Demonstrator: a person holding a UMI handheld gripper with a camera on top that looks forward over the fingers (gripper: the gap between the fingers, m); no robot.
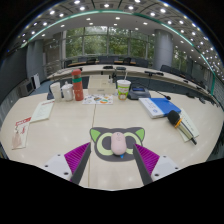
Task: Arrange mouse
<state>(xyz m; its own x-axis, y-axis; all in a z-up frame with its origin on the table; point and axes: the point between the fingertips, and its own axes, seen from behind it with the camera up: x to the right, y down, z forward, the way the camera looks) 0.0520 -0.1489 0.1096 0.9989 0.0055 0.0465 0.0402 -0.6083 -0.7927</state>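
The gripper (pixel 112 160) is hovering low over a pale wooden table (pixel 70 125), its fingers (pixel 76 157) spread wide with the magenta pads facing inward. Nothing is being pressed between them. The mouse (pixel 119 146), a small pinkish one, is lying on a mat (pixel 116 139) that is dark with a green edge and shaped like a cat's head. Mouse and mat are sitting between the fingers and just ahead of the tips, with clear gaps on both sides.

Farther off on the table, a bottle (pixel 78 86) with a red cap and green label is standing upright left of centre, with white cups (pixel 62 91) just beside it on the left. A cup (pixel 123 89) with a green band is standing near the middle, and papers (pixel 99 99) are lying between it and the bottle. To the right, a blue book (pixel 160 106) is lying flat, with a dark object (pixel 174 118) resting near it. At the near left, a leaflet (pixel 21 132) is lying by the table edge. Chairs (pixel 168 71) and windows (pixel 98 44) are showing at the far side of the room.
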